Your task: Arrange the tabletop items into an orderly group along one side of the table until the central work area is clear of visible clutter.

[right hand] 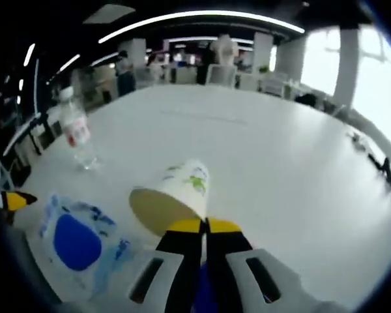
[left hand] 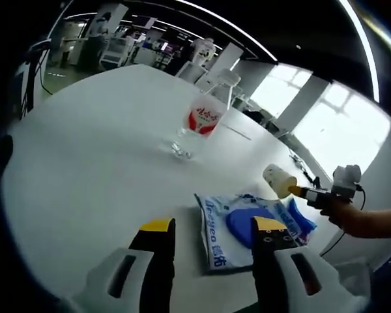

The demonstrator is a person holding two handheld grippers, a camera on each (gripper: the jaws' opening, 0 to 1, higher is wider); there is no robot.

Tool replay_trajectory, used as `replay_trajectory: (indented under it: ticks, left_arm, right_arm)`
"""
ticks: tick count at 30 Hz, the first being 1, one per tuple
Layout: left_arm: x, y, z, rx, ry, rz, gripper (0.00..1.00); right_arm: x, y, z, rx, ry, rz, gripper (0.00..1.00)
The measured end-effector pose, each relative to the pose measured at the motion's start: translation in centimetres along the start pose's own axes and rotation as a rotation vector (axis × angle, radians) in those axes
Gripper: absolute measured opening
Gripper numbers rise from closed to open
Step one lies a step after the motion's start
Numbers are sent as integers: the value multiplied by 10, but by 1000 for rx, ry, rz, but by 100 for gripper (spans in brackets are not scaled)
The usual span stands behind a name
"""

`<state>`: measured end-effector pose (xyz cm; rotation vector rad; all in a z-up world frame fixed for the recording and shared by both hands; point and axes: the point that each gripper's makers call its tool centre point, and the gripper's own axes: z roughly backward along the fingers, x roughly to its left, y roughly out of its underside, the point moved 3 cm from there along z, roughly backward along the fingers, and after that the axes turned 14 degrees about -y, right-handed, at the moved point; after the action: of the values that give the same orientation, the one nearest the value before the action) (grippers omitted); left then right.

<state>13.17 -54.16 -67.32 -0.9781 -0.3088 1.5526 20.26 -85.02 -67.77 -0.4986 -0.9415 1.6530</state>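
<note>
My right gripper [right hand: 204,226] has its jaws pinched together on the rim of a paper cup [right hand: 174,195], which is tipped on its side with its mouth facing me. My left gripper [left hand: 212,226] hangs wide open with nothing between its jaws, above the white table [left hand: 85,163], beside a blue-and-white packet [left hand: 247,228]. Farther off stands a clear water bottle [left hand: 205,117].

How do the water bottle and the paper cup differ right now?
The bottle is clear plastic with a red label; the cup is white paper with a green print. The bottle stands upright on the table, untouched; the cup is tipped sideways, held in the right gripper. The bottle is capped; the cup's mouth is open.
</note>
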Motion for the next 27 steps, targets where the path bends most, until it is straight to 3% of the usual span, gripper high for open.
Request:
replay_trajectory:
  ticks: [14,21,24,27]
  left_arm:
    - [-3,0,2,-3,24,22,43]
    - [-6,0,3,-5,29,-8,43]
    - [-7,1,3,-3,33,-7,43]
    - [-7,0,4,-5,34,-8,43]
  right_arm:
    - [27,-21,-5,23,-154,-133,0]
    - [40,-33,-14,54,-220,-136,0]
    - [53,-26,-20,170,-309,-182,0]
    - [56,-28,-25,204,-318,-167,0]
